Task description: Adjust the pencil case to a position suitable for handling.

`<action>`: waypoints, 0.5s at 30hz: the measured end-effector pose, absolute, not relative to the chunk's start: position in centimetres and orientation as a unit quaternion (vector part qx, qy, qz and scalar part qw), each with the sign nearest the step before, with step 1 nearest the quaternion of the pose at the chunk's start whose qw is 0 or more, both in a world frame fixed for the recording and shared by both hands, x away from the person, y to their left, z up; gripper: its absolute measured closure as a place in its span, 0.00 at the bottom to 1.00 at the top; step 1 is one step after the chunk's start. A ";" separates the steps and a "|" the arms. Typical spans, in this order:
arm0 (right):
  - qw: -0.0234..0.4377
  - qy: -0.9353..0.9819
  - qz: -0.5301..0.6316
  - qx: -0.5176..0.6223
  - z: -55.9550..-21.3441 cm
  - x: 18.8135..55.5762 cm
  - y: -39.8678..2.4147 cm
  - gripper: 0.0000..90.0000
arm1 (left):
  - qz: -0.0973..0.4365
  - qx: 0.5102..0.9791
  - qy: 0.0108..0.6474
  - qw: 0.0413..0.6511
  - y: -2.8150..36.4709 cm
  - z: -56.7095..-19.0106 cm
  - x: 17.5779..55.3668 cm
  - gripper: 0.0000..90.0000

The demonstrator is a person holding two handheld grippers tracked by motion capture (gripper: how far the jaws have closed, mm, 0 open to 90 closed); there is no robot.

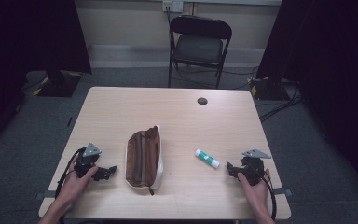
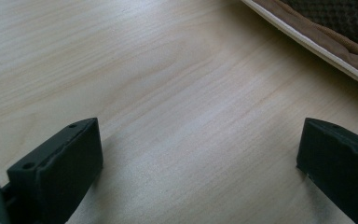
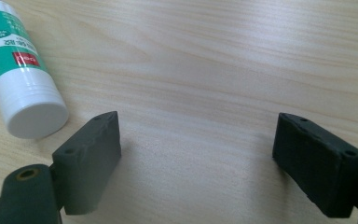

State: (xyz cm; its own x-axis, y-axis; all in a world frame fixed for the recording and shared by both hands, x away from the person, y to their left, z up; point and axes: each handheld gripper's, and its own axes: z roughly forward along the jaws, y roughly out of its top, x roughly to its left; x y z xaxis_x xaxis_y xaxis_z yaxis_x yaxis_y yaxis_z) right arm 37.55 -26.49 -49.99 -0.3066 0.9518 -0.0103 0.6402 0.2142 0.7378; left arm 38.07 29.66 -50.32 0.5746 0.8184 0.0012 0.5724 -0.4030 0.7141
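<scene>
Glue stick [image 1: 207, 158] lies flat on table [image 1: 177, 112], just right of the brown pouch [image 1: 143, 157]. Right tool [image 1: 233, 169] and left tool [image 1: 108, 171] are held wide open, empty. Risk judged: the round stick could be rolled away if nudged off-centre.

You're working in what looks like a recording studio or lab room. Black curtains [image 1: 23, 37] hang on both sides, a pale wooden table [image 1: 168, 112] stands on grey carpet [image 1: 307, 154], and cables [image 1: 279, 105] trail across the floor (some edges marked with yellow-black tape). A black folding chair [image 1: 199, 46] waits behind the table, under a wall socket [image 1: 172, 5].
</scene>
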 end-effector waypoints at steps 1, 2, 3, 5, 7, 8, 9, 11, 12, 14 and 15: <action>0.241 0.741 0.323 0.537 -50.0 37.6 -26.5 0.16 | 0.179 0.818 0.425 0.343 29.6 -50.3 38.1 0.00; 0.241 0.741 0.323 0.537 -50.0 37.6 -26.5 0.16 | 0.177 0.817 0.426 0.345 29.6 -50.3 38.1 0.00; 0.241 0.741 0.323 0.537 -50.0 37.6 -26.5 0.16 | 0.177 0.817 0.426 0.345 29.6 -50.3 38.1 0.00; 0.244 0.736 0.320 0.544 -50.0 37.5 -26.5 0.16 | 0.176 0.816 0.428 0.346 29.6 -50.3 38.1 0.00; 0.247 0.730 0.316 0.553 -49.9 37.3 -26.6 0.16 | 0.176 0.816 0.428 0.346 29.6 -50.3 38.1 0.00; 0.241 0.734 0.313 0.552 -49.8 37.3 -26.7 0.16 | 0.176 0.818 0.427 0.344 29.6 -50.3 38.1 0.00; 0.238 0.737 0.312 0.551 -49.7 37.3 -26.8 0.16 | 0.176 0.818 0.427 0.344 29.6 -50.3 38.1 0.00; 0.231 0.740 0.312 0.549 -49.6 37.2 -26.8 0.17 | 0.176 0.816 0.428 0.346 29.6 -50.4 38.1 0.00; 0.236 0.741 0.311 0.546 -49.4 36.9 -26.8 0.17 | 0.179 0.817 0.428 0.343 29.6 -50.3 38.1 0.00; 0.252 0.736 0.319 0.541 -48.9 36.4 -26.8 0.20 | 0.180 0.817 0.428 0.342 29.6 -50.3 38.0 0.00; 0.262 0.735 0.323 0.535 -48.6 36.1 -26.7 0.22 | 0.181 0.817 0.429 0.342 29.6 -50.3 38.0 0.00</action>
State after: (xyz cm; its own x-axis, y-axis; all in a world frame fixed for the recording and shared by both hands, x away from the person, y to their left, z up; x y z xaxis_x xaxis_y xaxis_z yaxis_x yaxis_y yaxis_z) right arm 36.14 -26.75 -48.60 -0.2903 0.9561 -0.0397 0.6176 0.2189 0.7554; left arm 37.98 29.61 -50.31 0.5674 0.8235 0.0021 0.5764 -0.3989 0.7131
